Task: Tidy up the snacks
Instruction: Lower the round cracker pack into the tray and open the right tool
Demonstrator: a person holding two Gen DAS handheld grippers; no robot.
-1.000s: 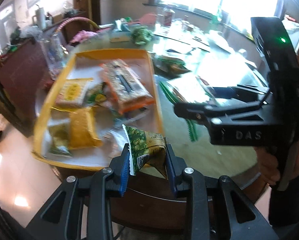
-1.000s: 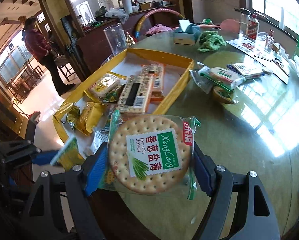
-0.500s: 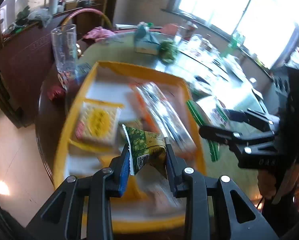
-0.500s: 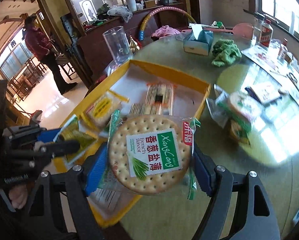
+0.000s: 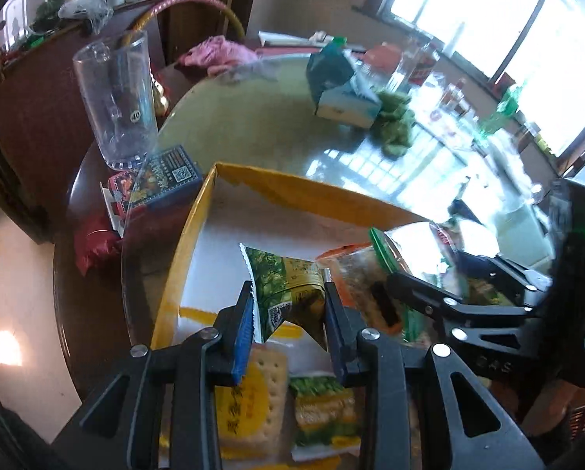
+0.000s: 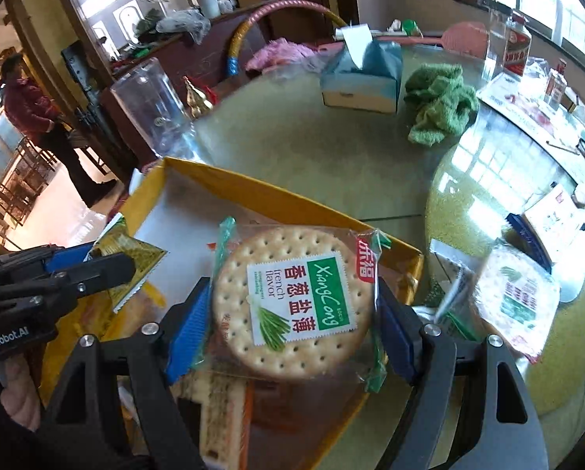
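Far left on bench (image 5: 253, 125): clear cup (image 5: 114, 98), blue card box (image 5: 163, 174) just beside it, red wrapper (image 5: 92, 241) near edge. Yellow tray (image 5: 190, 235) next, far end bare white. Left gripper (image 5: 286, 313) over tray, fingers (image 5: 242, 325) clamped on green snack packet (image 5: 282, 290), held clear of tray floor. Under it in tray: yellow cracker pack (image 5: 249, 403) and green pack (image 5: 324, 411) side by side, orange-edged pack (image 5: 365, 293) to right. Right gripper (image 6: 292, 325) over tray's right side, fingers (image 6: 188, 329) closed on round cracker pack (image 6: 296, 305), label up. Another cracker pack (image 6: 515, 301) on bench right of tray (image 6: 292, 199). Further back: tissue box (image 6: 361, 78), green cloth (image 6: 439, 103) just right of it.
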